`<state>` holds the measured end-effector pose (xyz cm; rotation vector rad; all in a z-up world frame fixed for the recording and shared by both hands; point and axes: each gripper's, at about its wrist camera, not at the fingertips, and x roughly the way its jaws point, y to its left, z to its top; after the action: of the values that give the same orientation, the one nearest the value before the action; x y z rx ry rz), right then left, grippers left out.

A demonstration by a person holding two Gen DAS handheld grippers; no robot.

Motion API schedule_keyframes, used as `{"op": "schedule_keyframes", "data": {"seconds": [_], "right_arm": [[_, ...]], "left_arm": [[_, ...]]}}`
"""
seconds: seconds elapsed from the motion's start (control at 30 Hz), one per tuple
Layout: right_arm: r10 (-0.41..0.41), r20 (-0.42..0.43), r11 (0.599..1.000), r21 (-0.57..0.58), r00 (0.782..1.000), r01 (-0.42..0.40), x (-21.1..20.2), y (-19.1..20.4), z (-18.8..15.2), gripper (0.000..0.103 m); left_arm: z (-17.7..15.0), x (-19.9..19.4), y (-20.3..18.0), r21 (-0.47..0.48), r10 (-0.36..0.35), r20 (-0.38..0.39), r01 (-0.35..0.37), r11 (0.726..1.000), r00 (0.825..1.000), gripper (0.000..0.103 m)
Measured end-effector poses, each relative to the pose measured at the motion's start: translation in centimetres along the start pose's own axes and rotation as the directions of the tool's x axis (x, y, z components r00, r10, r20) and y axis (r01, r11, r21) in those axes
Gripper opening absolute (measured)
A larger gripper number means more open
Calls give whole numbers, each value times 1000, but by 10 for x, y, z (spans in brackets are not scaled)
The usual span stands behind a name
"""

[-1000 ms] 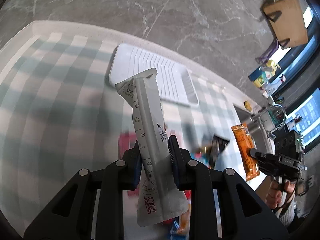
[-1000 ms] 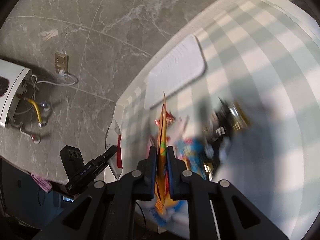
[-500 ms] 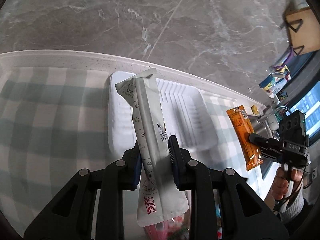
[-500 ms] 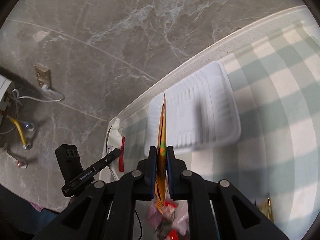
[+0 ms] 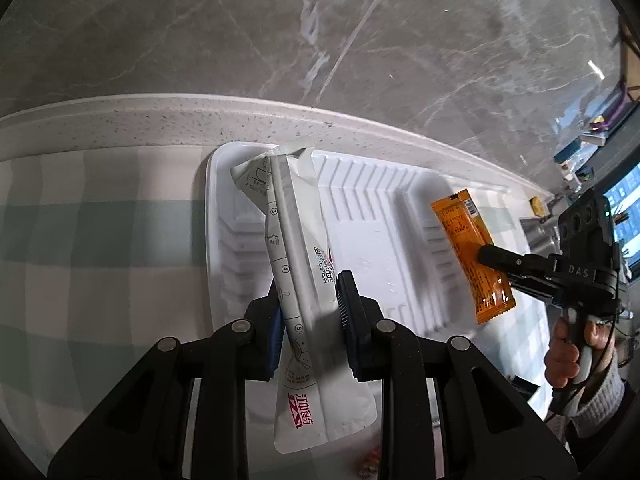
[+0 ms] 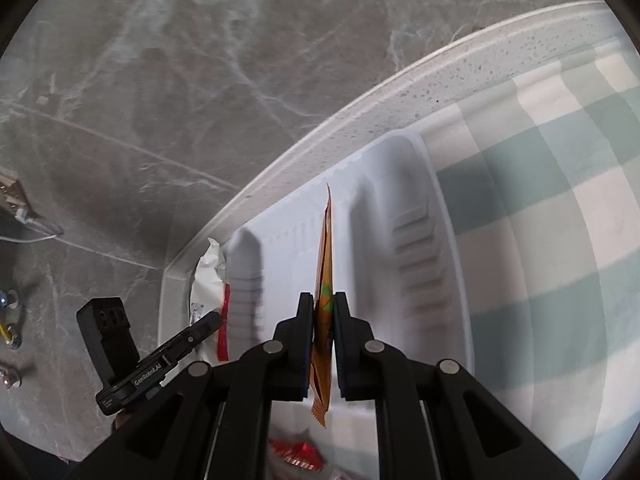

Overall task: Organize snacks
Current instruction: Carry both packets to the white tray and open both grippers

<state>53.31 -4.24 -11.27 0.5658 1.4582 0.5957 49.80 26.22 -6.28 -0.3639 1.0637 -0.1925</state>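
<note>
Snacks hang over the empty white tray (image 5: 400,208): left gripper (image 5: 310,322) jaws pinch a white packet (image 5: 298,240), right gripper (image 6: 323,320) jaws an orange packet (image 6: 325,256); neither is placed yet.

Daylight, fairly bright, comes from window (image 5: 624,208) at right edge of left view. Soft shadows under white packet (image 5: 308,280) on tray (image 5: 380,240). Pale glare streaks on marble wall (image 5: 320,40). Right view blurred, wall (image 6: 180,80) smeared. Strong fisheye bending, dark corners in both views.
</note>
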Motion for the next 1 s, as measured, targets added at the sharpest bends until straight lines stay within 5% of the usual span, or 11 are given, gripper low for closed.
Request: {"op": "schedule_keyframes", "data": {"seconds": [0.43, 0.57, 0.7, 1.0], "right_arm": [[-131, 21, 988, -76, 991, 133, 24, 4, 15, 14], [-159, 41, 982, -96, 986, 163, 19, 9, 12, 26], [-164, 73, 979, -109, 984, 171, 0, 12, 7, 42], [-136, 155, 971, -173, 978, 163, -50, 42, -18, 48]], "left_arm": [[25, 42, 18, 17, 86, 9, -86, 996, 996, 23], [25, 40, 12, 29, 99, 26, -100, 995, 995, 23], [14, 20, -2, 42, 113, 60, -116, 992, 992, 23], [-12, -30, -16, 49, 117, 128, -124, 991, 985, 23]]}}
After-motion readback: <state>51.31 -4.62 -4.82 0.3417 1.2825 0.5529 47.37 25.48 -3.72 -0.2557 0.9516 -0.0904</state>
